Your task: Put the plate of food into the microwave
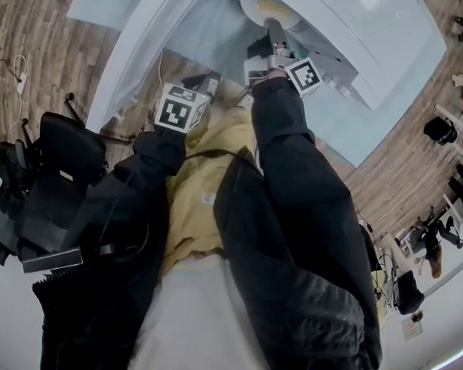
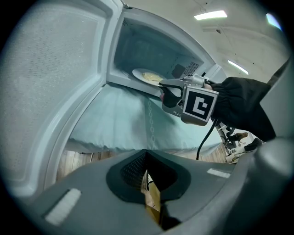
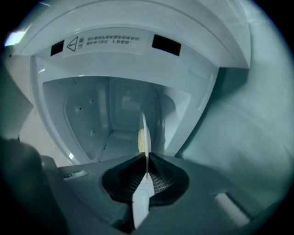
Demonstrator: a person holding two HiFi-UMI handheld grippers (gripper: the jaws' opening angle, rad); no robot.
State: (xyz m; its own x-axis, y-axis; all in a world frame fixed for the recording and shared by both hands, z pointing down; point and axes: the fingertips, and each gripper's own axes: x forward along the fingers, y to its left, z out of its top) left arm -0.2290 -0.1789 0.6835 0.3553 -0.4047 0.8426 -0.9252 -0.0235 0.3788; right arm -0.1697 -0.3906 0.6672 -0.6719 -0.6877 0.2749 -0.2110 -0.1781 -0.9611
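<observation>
The right gripper [image 2: 166, 88] is clenched on the near rim of the plate [image 2: 144, 75] and holds it at the mouth of the open microwave [image 2: 154, 43]. The plate is not yet set down on the cavity floor, as far as I can judge. The yellow food [image 2: 152, 77] lies on it. The left gripper [image 2: 146, 169] hangs lower in front of the tablecloth [image 2: 128, 119], with its jaws pressed together on nothing.

The main danger is the grip itself: the plate is pinched only at one edge (a thin rim between two pads), so its weight pulls the far side down. If it tilts, the food can slide off into the cavity, or the rim can slip out of the pads. A second danger is that the far edge knocks against the frame of the opening when the plate goes in too low. The door [image 2: 55, 82] stands wide open at the left and seems no obstacle.
</observation>
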